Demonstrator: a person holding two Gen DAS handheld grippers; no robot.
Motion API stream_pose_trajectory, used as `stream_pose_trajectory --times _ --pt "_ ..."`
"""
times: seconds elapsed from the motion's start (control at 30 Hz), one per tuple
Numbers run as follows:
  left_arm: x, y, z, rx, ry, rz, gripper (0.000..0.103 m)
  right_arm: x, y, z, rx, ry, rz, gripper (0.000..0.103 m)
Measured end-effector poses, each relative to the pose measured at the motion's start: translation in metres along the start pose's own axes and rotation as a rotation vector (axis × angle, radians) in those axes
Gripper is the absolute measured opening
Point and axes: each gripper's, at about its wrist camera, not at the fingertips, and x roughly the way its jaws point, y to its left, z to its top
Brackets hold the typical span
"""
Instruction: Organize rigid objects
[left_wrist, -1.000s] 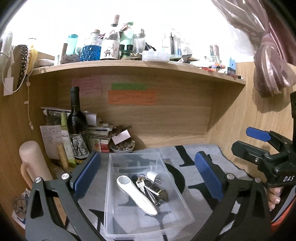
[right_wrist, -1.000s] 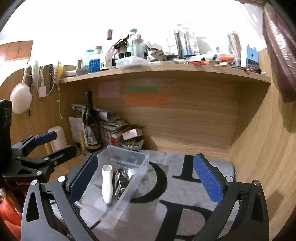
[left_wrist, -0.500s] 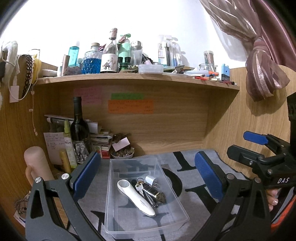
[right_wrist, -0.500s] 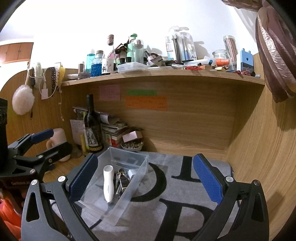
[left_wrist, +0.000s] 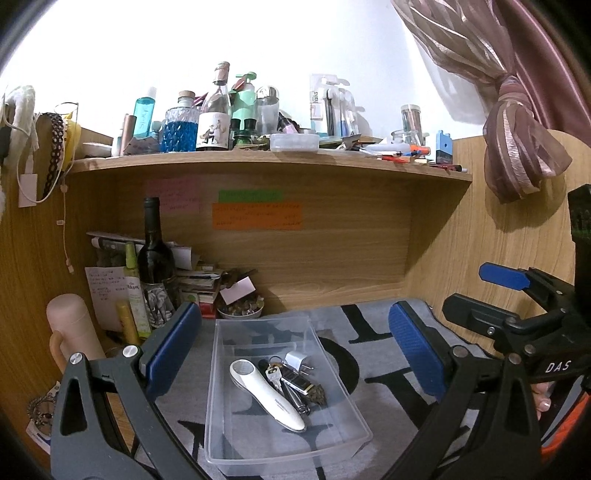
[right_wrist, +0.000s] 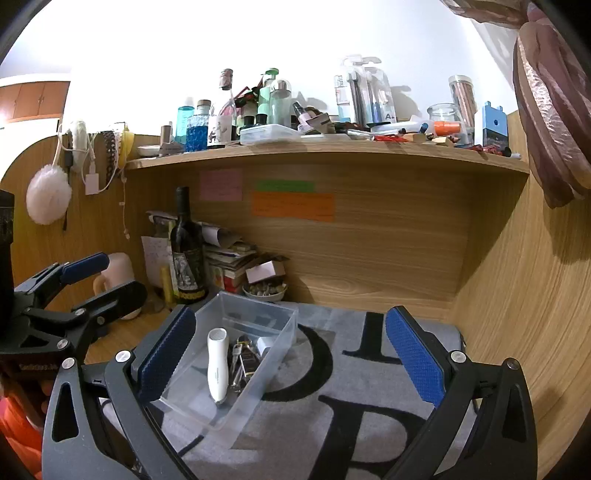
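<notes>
Clear plastic bin (left_wrist: 334, 441), rectangular, open-topped, sits flat on grey mat with black letters (left_wrist: 384, 373). Inside, clustered mid-floor: white handheld device (left_wrist: 266, 395), elongated, lying flat on diagonal; bunch of keys (left_wrist: 275, 373) just beside it; white plug adapter (left_wrist: 295, 360), prongs sideways; dark metal tool (left_wrist: 295, 398) under the keys, type unclear. Items touching or overlapping.

The box (left_wrist: 325, 439) is clear, smooth plastic; inside lie a glossy white plastic handle (left_wrist: 266, 395) and shiny metal keys (left_wrist: 275, 374). Under it, the mat (right_wrist: 332, 417) looks like matt woven cloth. The shelf (left_wrist: 266, 160) is smooth wood-grain. The bottle (left_wrist: 155, 258) is glossy dark glass.
</notes>
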Motion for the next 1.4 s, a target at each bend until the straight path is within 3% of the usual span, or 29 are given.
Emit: stream_pose_trajectory --times 1.4 --pt "0.013 0.006 -0.002 -0.012 0.025 -0.015 0.103 0.019 -0.005 -0.001 0.022 0.046 0.012 0.103"
